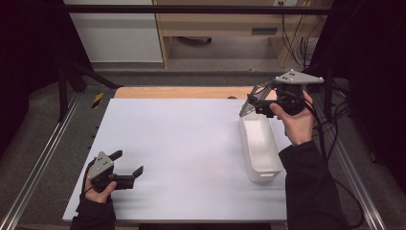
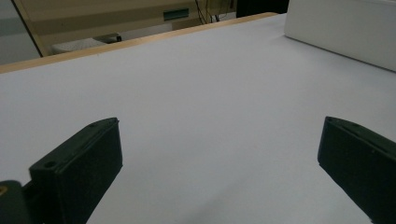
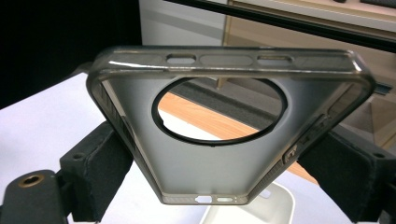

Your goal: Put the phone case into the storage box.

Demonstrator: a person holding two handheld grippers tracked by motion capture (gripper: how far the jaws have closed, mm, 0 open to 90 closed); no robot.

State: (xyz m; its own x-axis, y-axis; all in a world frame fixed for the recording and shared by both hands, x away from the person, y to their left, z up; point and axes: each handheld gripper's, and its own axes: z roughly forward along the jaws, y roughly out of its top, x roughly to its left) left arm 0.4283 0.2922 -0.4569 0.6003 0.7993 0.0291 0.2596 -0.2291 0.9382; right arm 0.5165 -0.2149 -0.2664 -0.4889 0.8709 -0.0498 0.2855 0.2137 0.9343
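Note:
My right gripper (image 1: 260,102) is held up at the far right and is shut on a translucent grey phone case (image 1: 249,106). In the right gripper view the case (image 3: 210,168) spans both jaws, pinched by its side edges, and its round camera hole faces me. It hangs over the far end of a long white bin (image 1: 246,146), whose corner (image 3: 275,205) shows below the case. My left gripper (image 1: 128,163) rests low at the near left of the white sheet (image 1: 182,139), open, with nothing between its jaws (image 2: 219,154).
The white bin (image 2: 345,32) lies lengthwise along the right side of the sheet. A wooden table edge (image 1: 177,92) runs along the far side. Metal rails (image 1: 43,158) flank the table, and cables trail at the right (image 1: 330,124).

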